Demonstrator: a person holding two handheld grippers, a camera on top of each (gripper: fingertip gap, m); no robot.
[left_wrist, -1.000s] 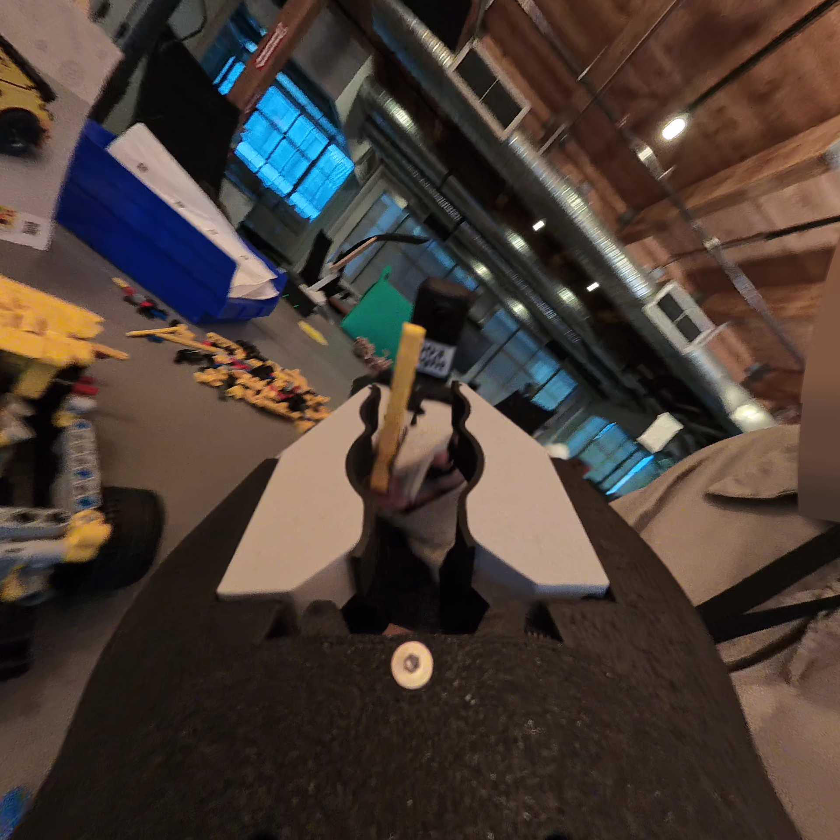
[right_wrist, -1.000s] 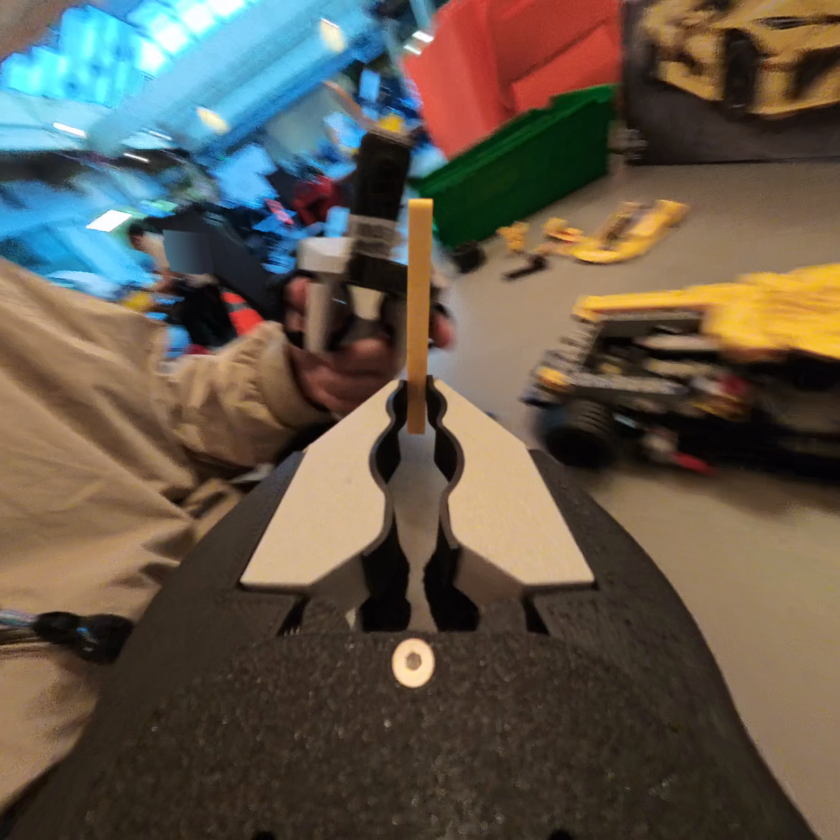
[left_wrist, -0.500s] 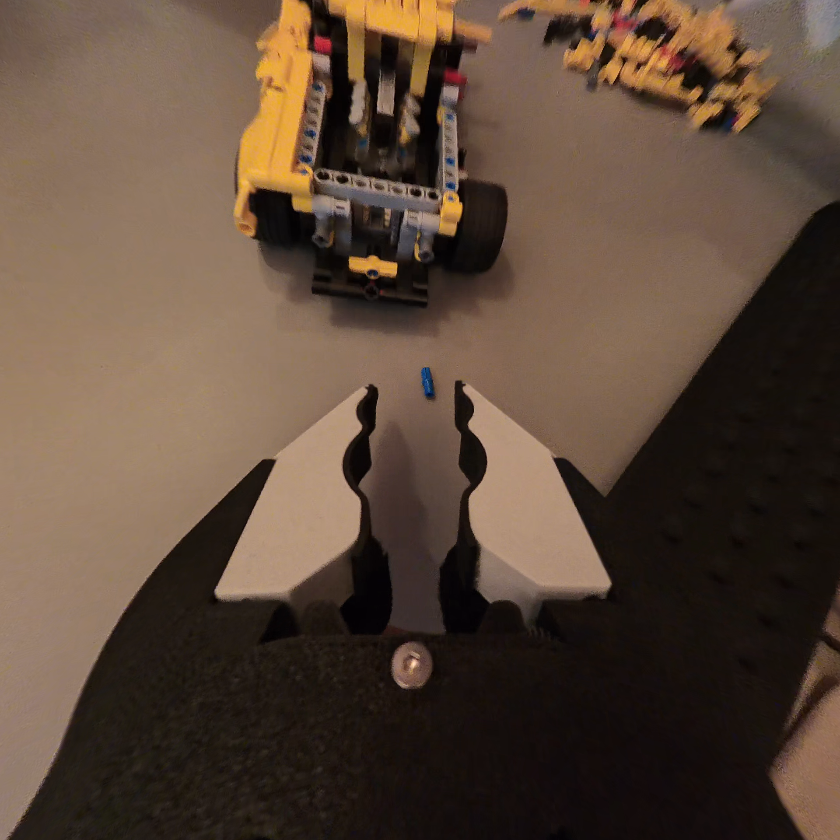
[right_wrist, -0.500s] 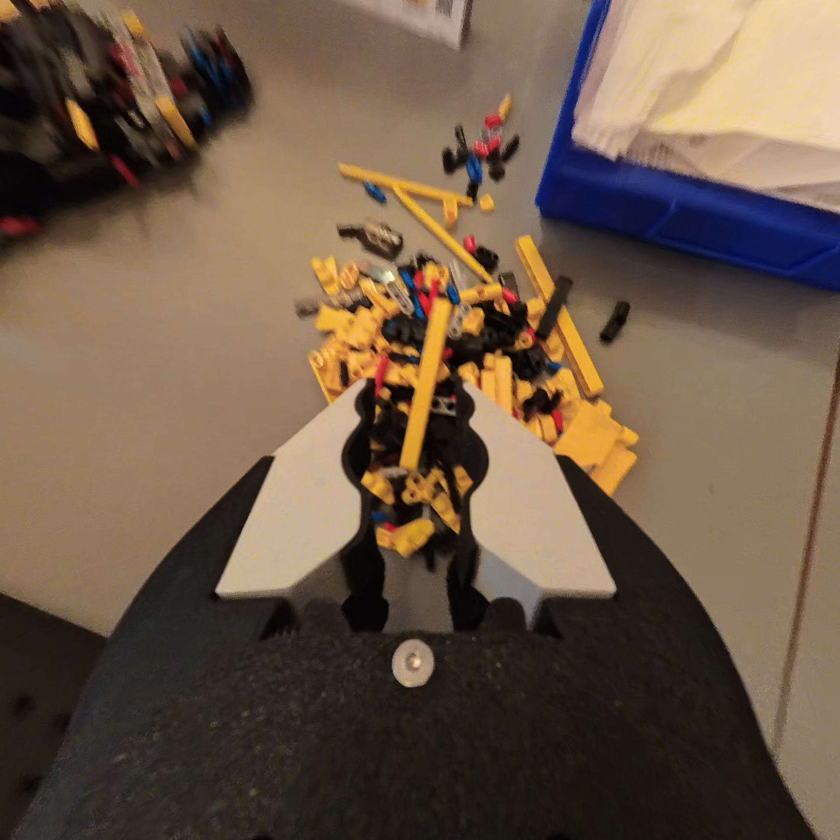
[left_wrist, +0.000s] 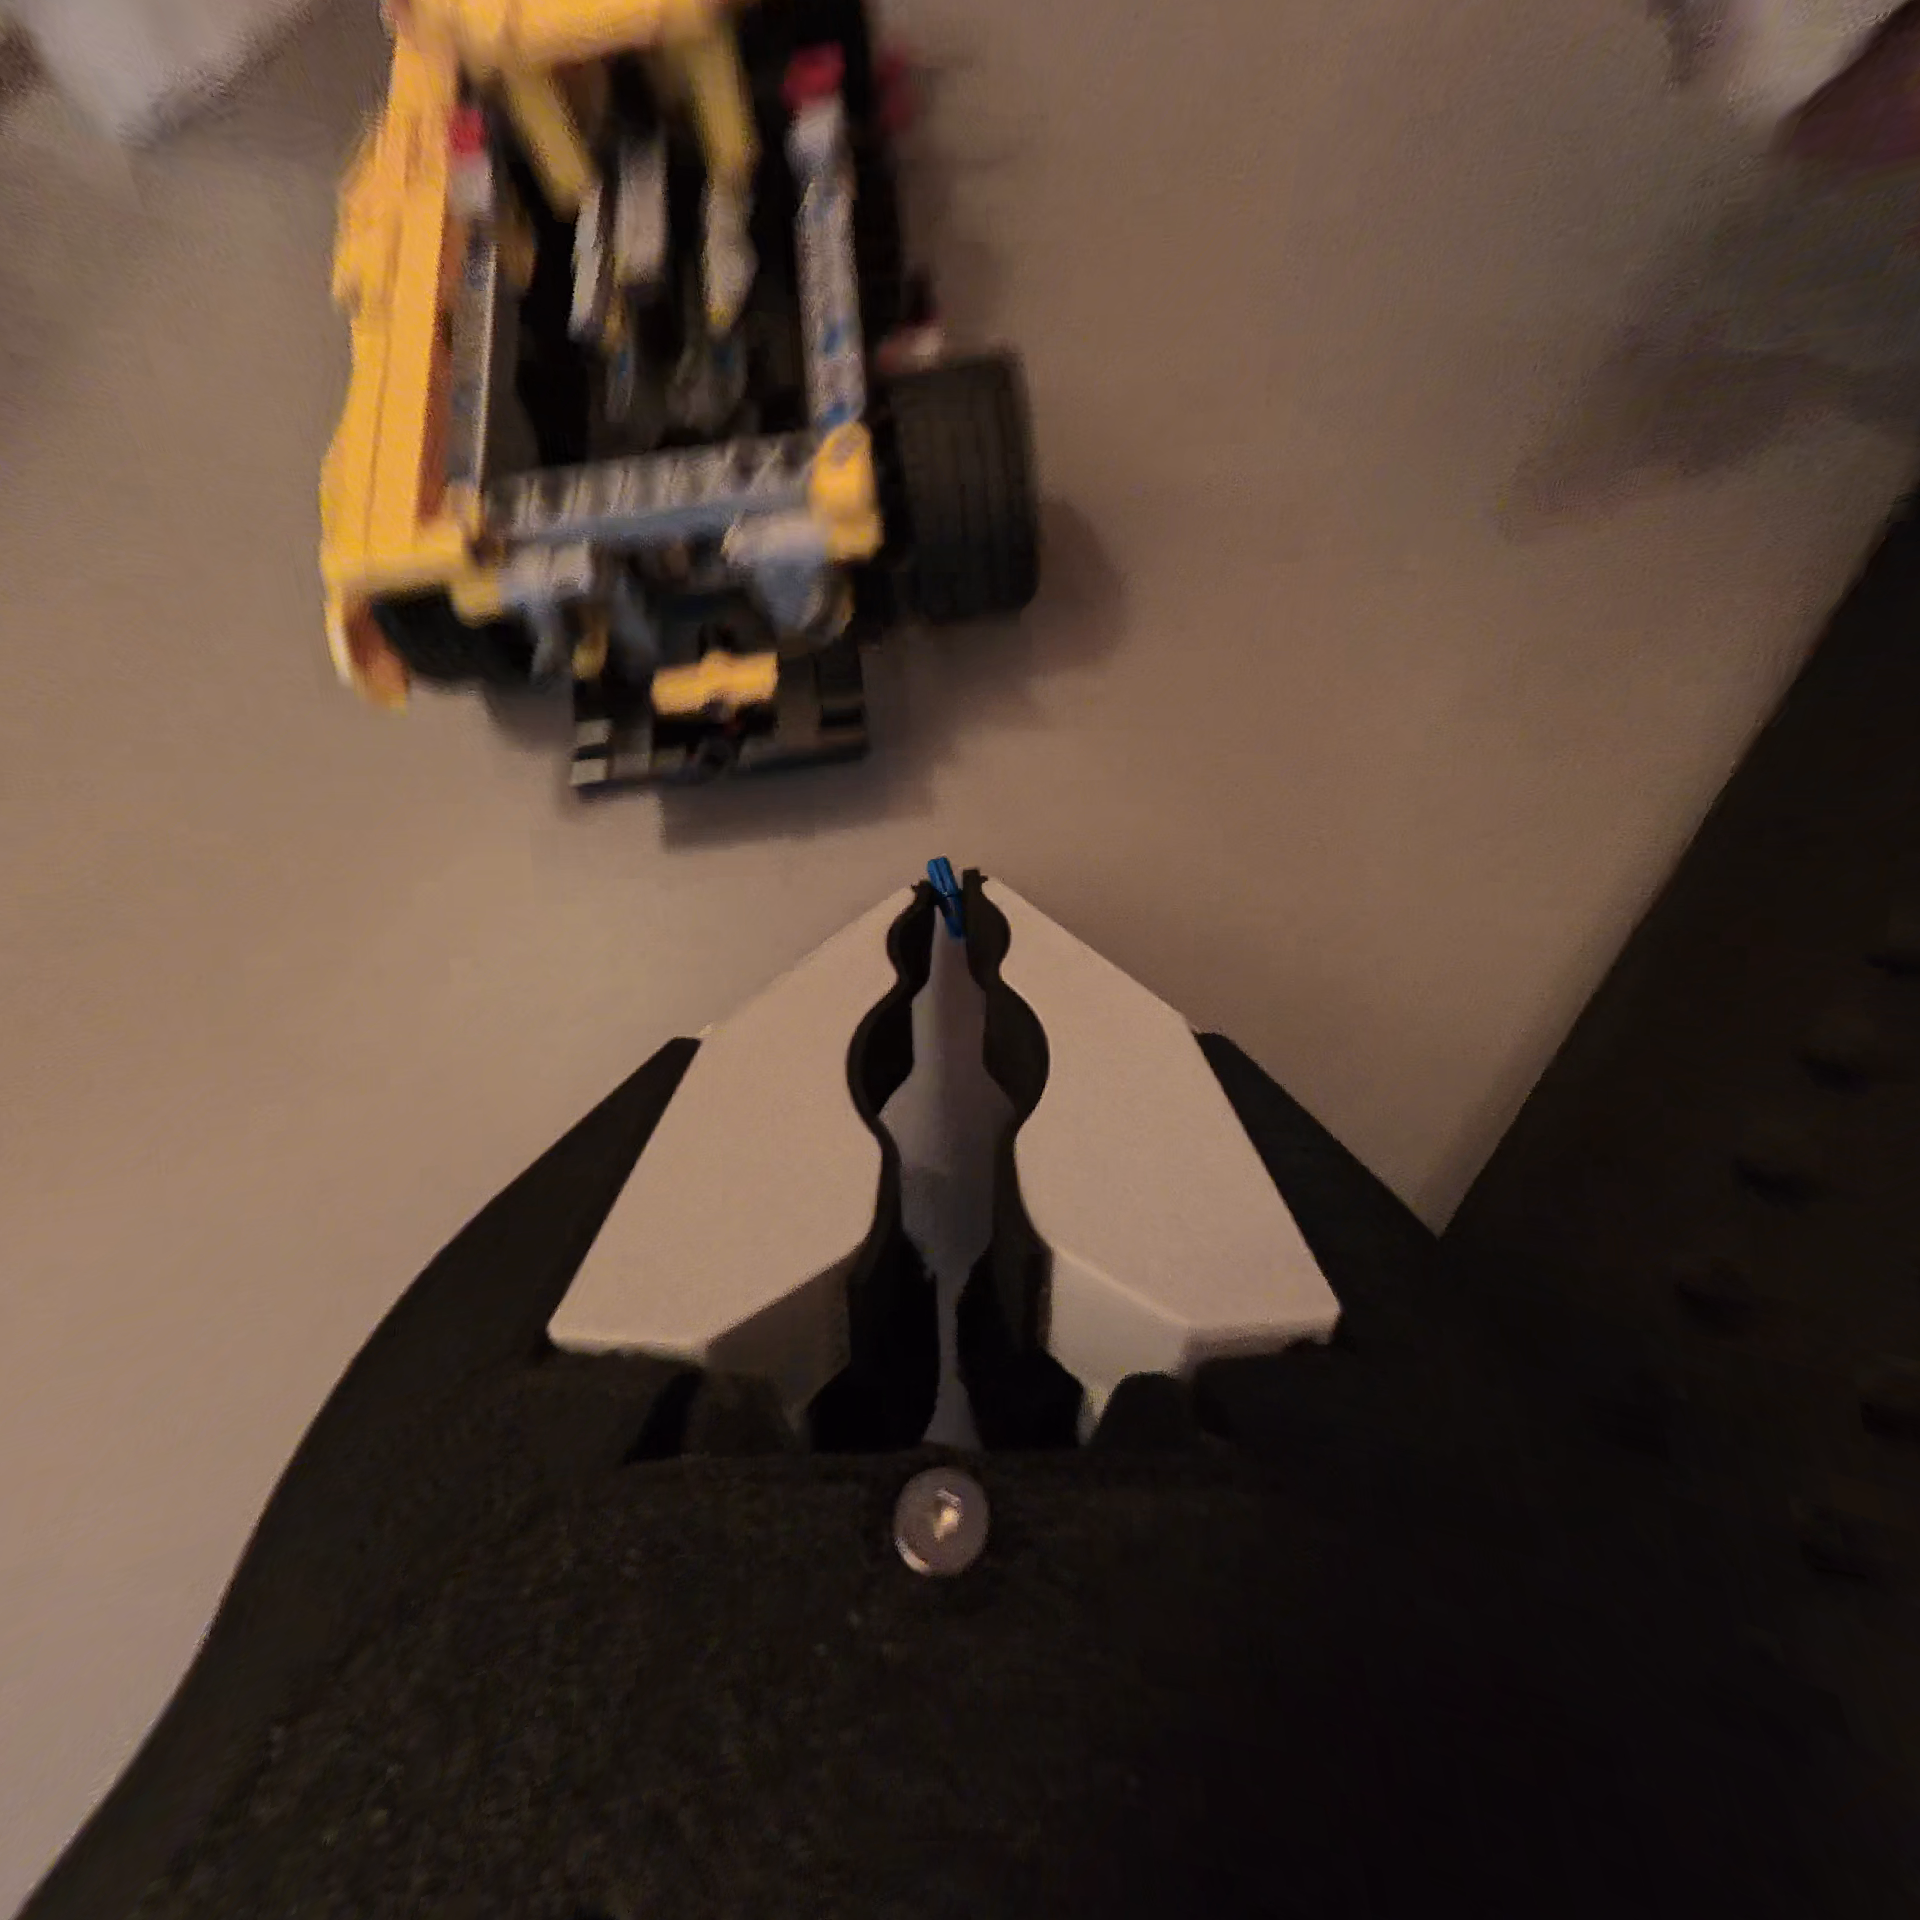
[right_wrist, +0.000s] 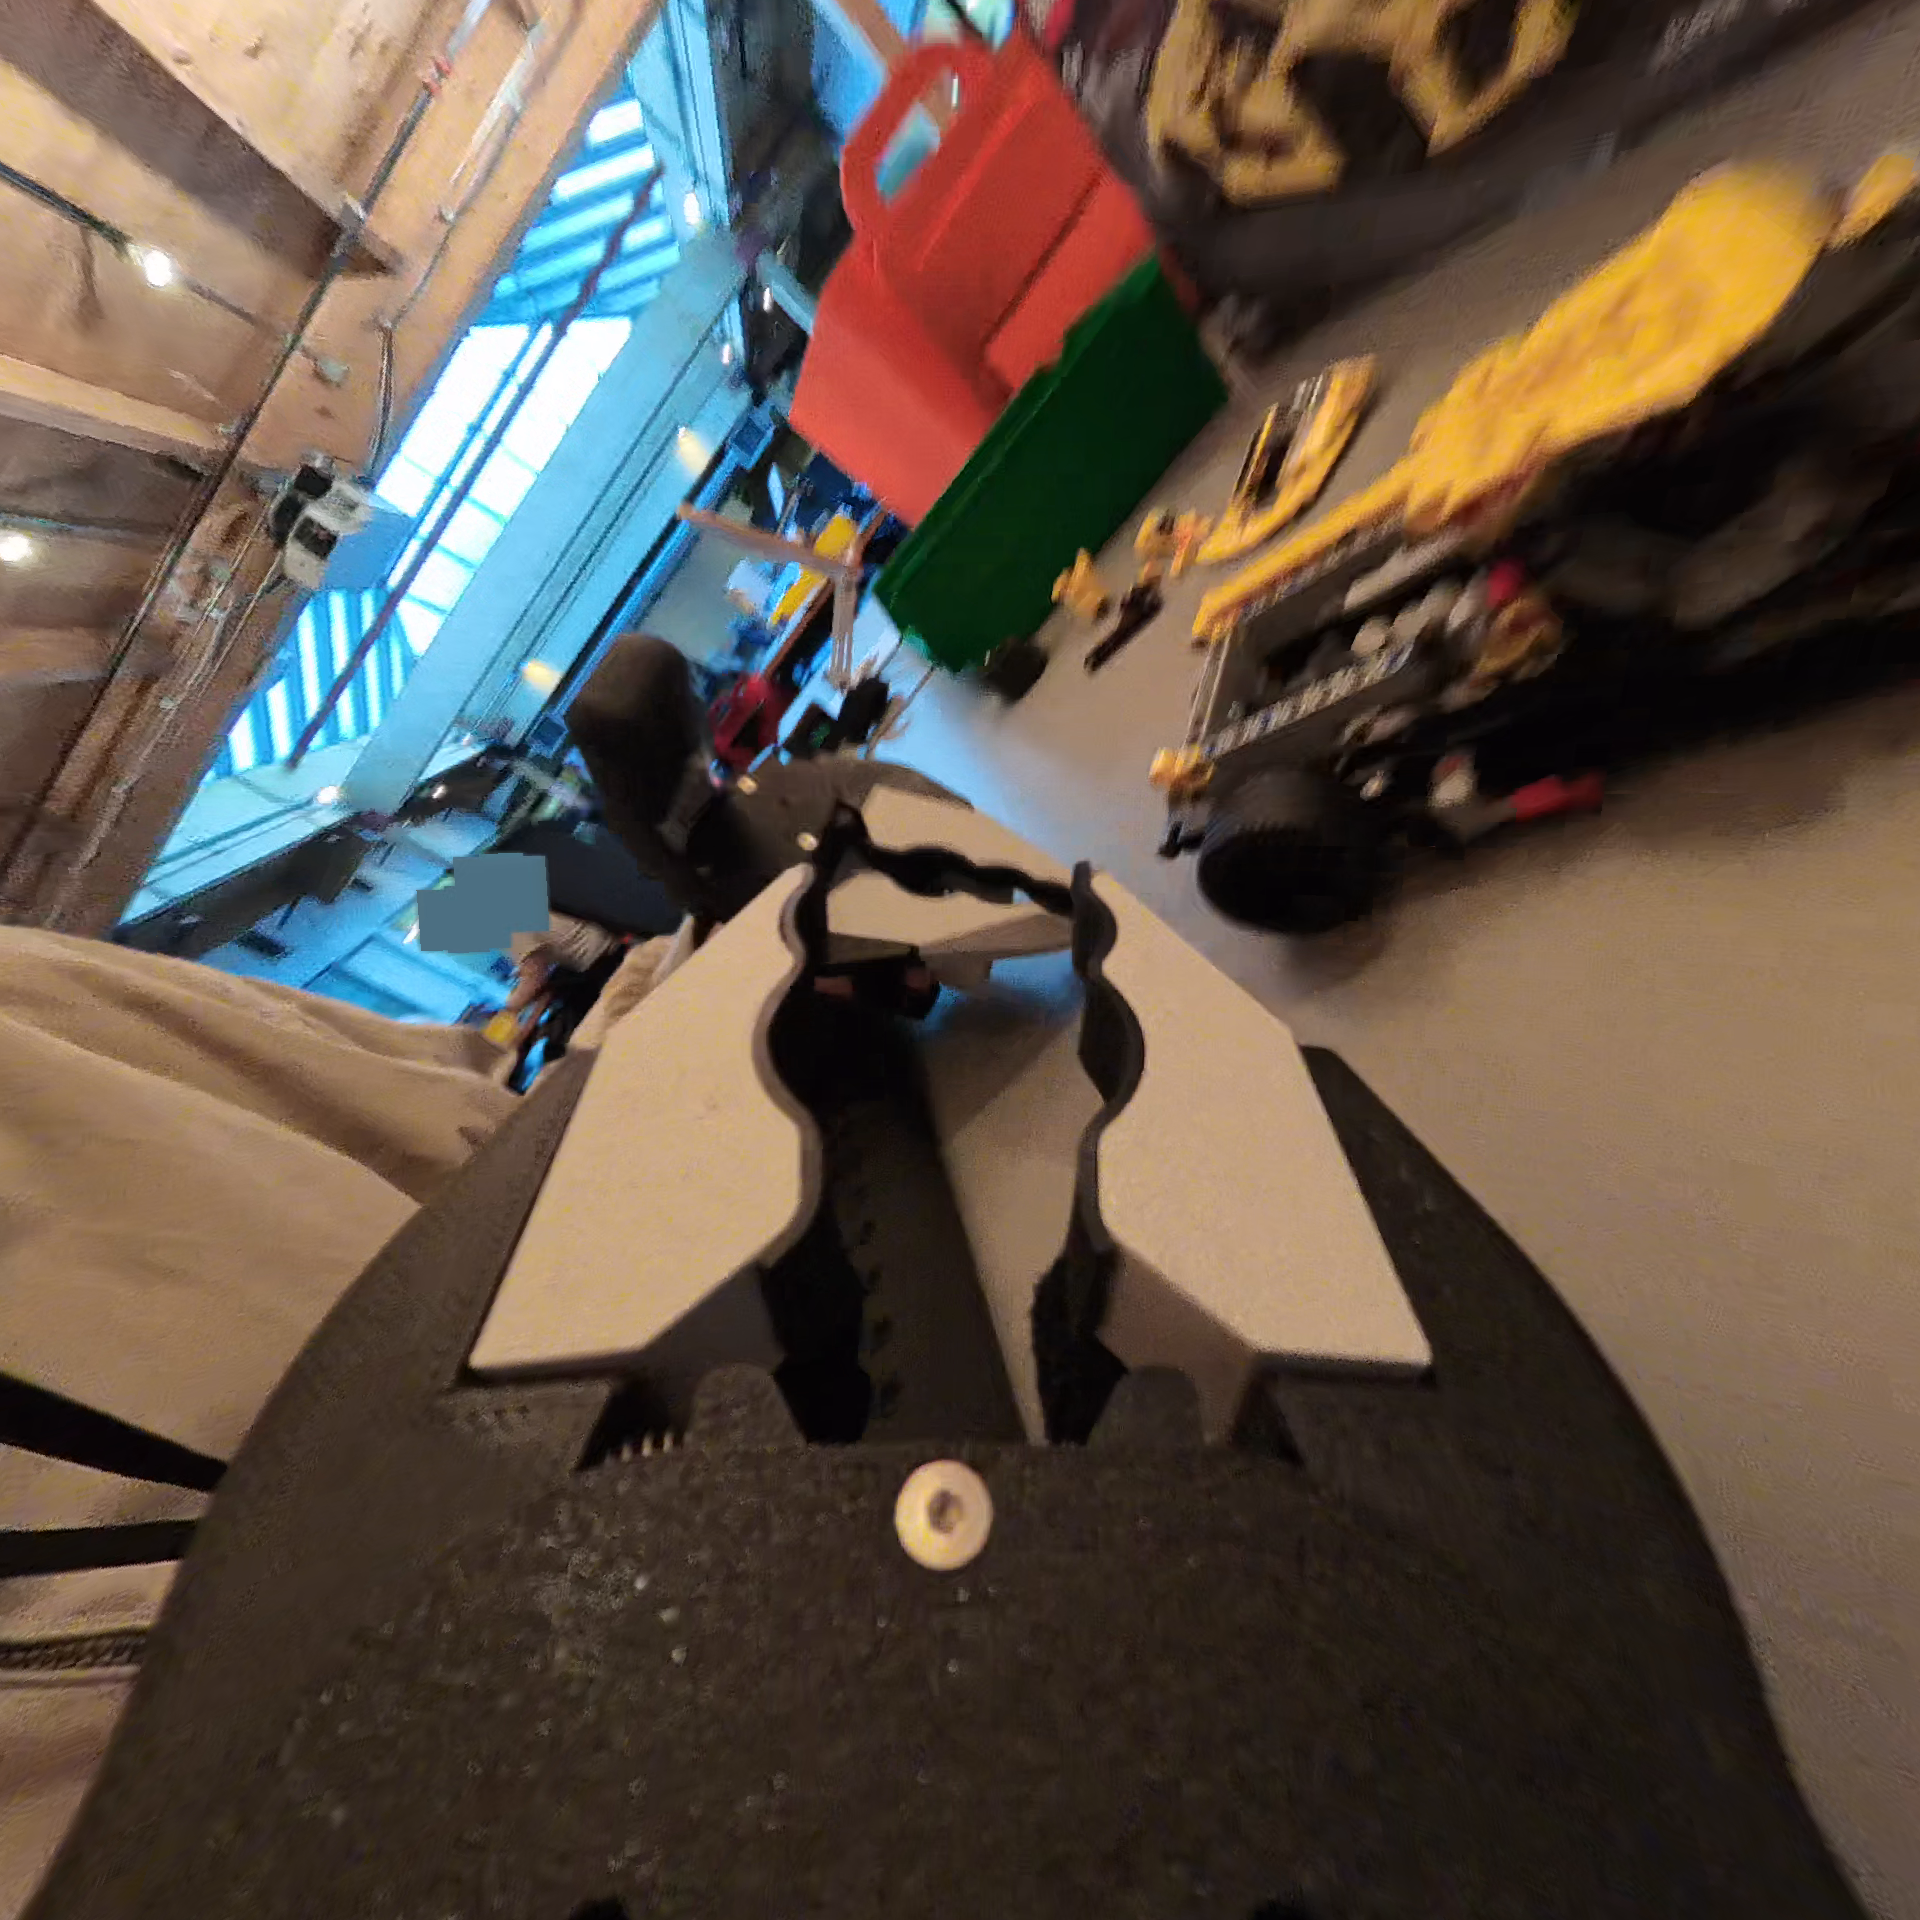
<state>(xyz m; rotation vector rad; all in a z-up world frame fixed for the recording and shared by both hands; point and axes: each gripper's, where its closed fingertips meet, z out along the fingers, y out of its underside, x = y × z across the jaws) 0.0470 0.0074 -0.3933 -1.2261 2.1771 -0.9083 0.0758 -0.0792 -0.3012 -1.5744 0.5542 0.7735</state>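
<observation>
L gripper (left_wrist: 943, 896) pinched on small blue pin (left_wrist: 943, 881) at fingertips, above grey table (left_wrist: 208, 935) | yellow-black brick car (left_wrist: 623, 416) just beyond, blurred | R gripper (right_wrist: 945, 883) jaws apart, empty, L gripper just ahead | red bin (right_wrist: 935, 312), green bin (right_wrist: 1049, 478) far back

sitting on grey tabletop (left_wrist: 1299, 727): yellow brick car (left_wrist: 623, 416) | standing at far edge: green bin (right_wrist: 1049, 499), red bin (right_wrist: 956, 270)

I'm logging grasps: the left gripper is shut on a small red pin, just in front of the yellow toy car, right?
Not quite: the pin is blue, not red. The left wrist view shows the left gripper shut on it at its fingertips, just in front of the yellow toy car.
</observation>
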